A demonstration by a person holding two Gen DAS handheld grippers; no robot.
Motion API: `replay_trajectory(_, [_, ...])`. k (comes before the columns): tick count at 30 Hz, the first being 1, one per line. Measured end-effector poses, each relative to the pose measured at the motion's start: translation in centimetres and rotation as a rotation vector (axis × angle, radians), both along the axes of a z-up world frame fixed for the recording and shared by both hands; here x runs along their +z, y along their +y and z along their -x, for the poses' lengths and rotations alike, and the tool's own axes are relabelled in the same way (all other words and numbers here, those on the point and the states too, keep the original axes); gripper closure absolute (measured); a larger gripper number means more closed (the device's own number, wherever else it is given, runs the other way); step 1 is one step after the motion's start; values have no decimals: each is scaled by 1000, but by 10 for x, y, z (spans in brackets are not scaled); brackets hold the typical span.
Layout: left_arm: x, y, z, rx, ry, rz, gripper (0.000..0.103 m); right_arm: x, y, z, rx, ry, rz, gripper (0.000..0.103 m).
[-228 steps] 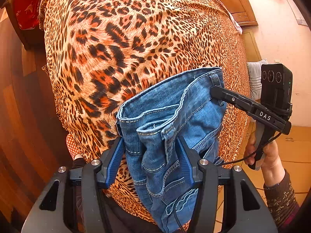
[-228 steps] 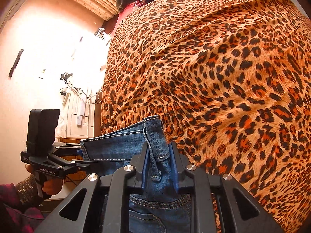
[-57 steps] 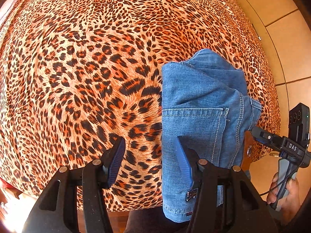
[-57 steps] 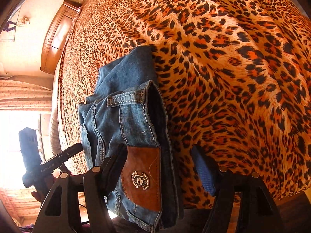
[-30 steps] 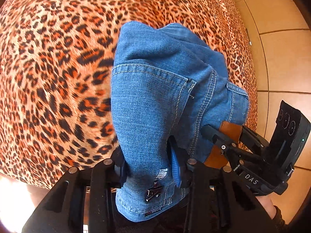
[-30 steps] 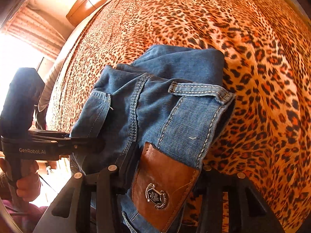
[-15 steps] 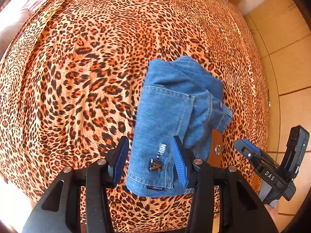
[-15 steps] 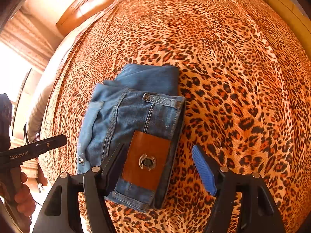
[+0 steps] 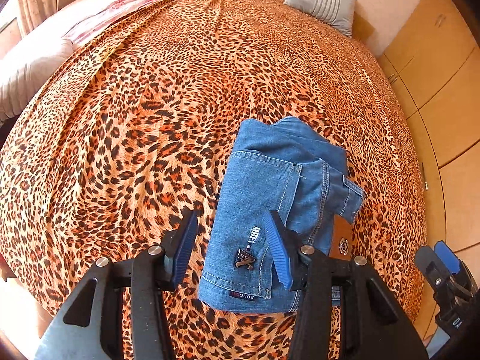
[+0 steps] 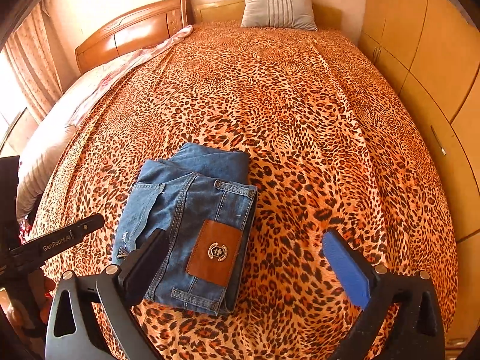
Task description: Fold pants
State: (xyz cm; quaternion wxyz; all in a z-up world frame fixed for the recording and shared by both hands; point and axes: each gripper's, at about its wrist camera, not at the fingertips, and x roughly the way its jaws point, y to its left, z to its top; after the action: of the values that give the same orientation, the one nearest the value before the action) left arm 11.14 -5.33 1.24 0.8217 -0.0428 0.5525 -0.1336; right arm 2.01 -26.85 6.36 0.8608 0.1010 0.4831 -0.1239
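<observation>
My left tongs [image 9: 229,247] and right tongs [image 10: 246,255] have just been spreading, gripping nothing. The folded jeans [image 10: 192,222] lie lower centre on the bedspread [image 10: 300,120]. I'd lift straight away, without snagging denim.

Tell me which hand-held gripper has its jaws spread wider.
The right hand-held gripper: its jaws gape across jeans and bedspread, while the left hand-held gripper stands narrower.

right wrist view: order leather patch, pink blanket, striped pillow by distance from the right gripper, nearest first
From the right gripper:
1. Leather patch on the folded jeans, just ahead between the open fingers.
2. Pink blanket, left side, midway up the bed.
3. Striped pillow, far end by the headboard.
</observation>
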Motion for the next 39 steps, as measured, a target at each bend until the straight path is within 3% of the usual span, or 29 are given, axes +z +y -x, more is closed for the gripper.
replay_trajectory(7, [8, -18, 31, -97, -28, -92, 58, -13, 6, 30, -31, 21, -46, 0])
replay_trajectory(11, [20, -22, 54, -93, -102, -129, 51, -15, 1, 47, -51, 40, -42, 0])
replay_trajectory(17, [37, -29, 77, -63, -176, -151, 50, -8, -10, 70, -64, 20, -24, 0])
replay_trajectory(24, [33, -33, 94, -35, -151, -177, 48, 0, -12, 83, -37, -14, 20, 0])
replay_trajectory(29, [26, -36, 98, -17, -66, -196, 47, -1, -12, 87, -14, -4, 25, 0])
replay_trajectory(34, [30, -41, 110, 15, -90, -247, 47, -4, -13, 95, 11, 6, 25, 0])
replay_trajectory(39, [39, -45, 119, 39, -99, -238, 47, -2, -19, 105, 23, -7, 21, 0])
